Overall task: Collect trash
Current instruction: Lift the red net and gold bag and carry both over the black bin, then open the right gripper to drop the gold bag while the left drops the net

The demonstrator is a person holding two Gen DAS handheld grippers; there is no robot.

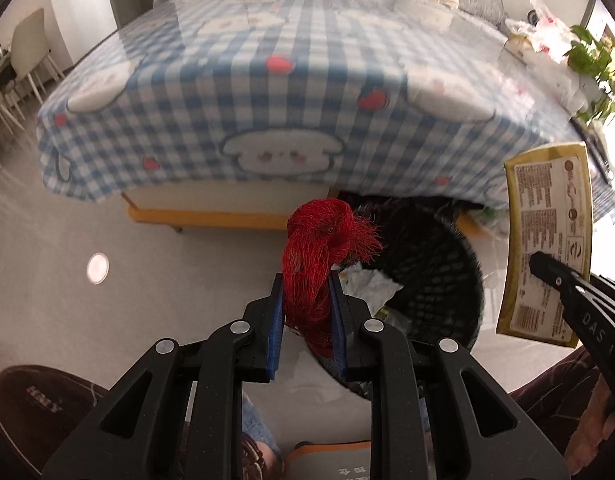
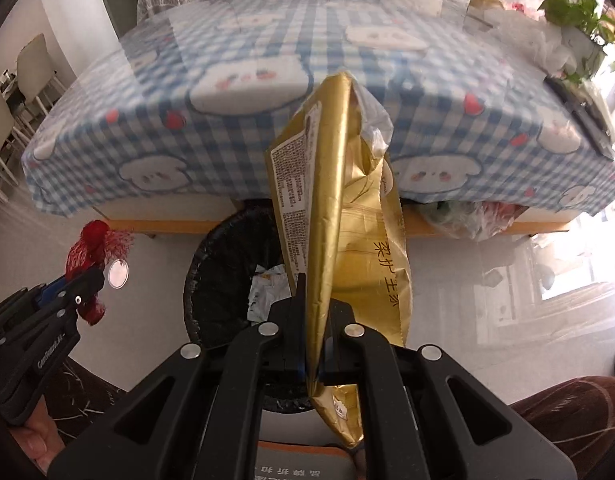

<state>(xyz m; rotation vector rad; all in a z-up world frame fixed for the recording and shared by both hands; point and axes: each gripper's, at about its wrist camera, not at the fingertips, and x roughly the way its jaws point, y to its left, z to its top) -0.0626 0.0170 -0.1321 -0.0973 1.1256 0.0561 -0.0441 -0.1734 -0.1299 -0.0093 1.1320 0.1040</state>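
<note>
My left gripper (image 1: 306,296) is shut on a bunched red mesh net (image 1: 319,256), which sticks up between its blue pads. It hangs over the near left rim of a black bin (image 1: 435,264) lined with a black bag, with white crumpled paper inside. My right gripper (image 2: 312,308) is shut on a flattened gold snack bag (image 2: 331,208), held upright over the same bin (image 2: 223,264). In the left wrist view the gold bag (image 1: 547,240) shows at the right. In the right wrist view the red net (image 2: 89,248) and left gripper (image 2: 81,286) show at the left.
A low table under a blue-and-white checked cloth (image 1: 267,92) stands just behind the bin. Bags and a green plant (image 1: 591,60) sit at its far right corner. White chairs (image 1: 27,56) stand at the left. A person's legs and hand (image 1: 595,432) are near the bottom edge.
</note>
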